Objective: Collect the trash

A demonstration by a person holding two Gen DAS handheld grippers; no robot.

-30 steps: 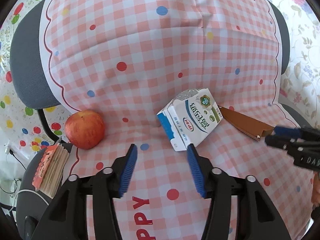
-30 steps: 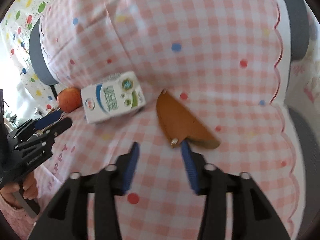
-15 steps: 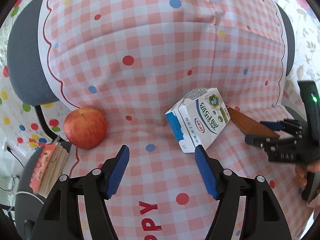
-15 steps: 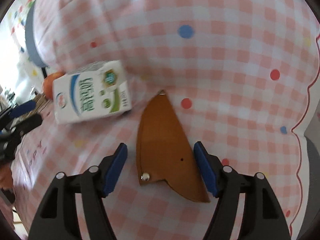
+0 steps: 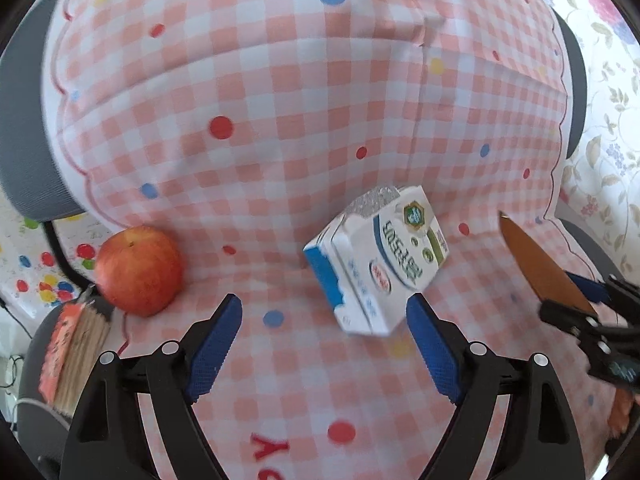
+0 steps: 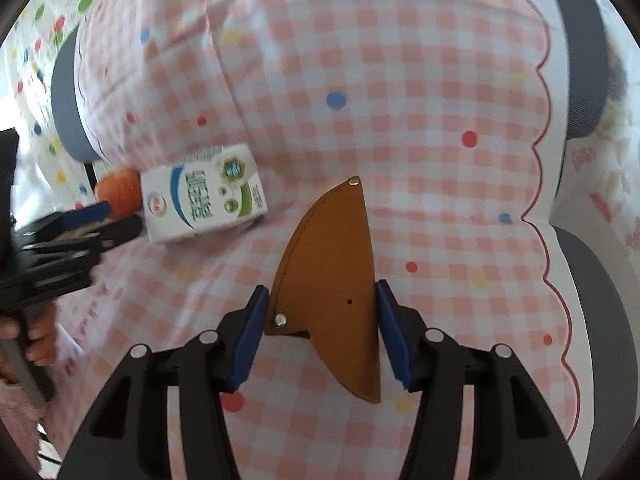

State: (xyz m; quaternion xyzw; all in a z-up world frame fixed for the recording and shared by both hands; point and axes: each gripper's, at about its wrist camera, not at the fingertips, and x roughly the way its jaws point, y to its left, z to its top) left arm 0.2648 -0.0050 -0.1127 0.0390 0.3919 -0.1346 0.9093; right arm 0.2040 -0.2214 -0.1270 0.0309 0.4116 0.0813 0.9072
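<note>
A white, blue and green milk carton lies on its side on the pink checked cloth, also seen in the right wrist view. My left gripper is open just in front of the carton, which lies ahead of its right finger. A brown leather sheath lies to the carton's right; in the left wrist view it appears at the right edge. My right gripper has both blue pads against the sheath's sides.
A red apple sits at the cloth's left edge, with a stack of cards with an orange cover below it. The cloth drapes a grey chair. A floral cloth lies to the right.
The left gripper opened wider and moved closer to the carton. The right gripper moved forward over the sheath and closed onto its sides.
</note>
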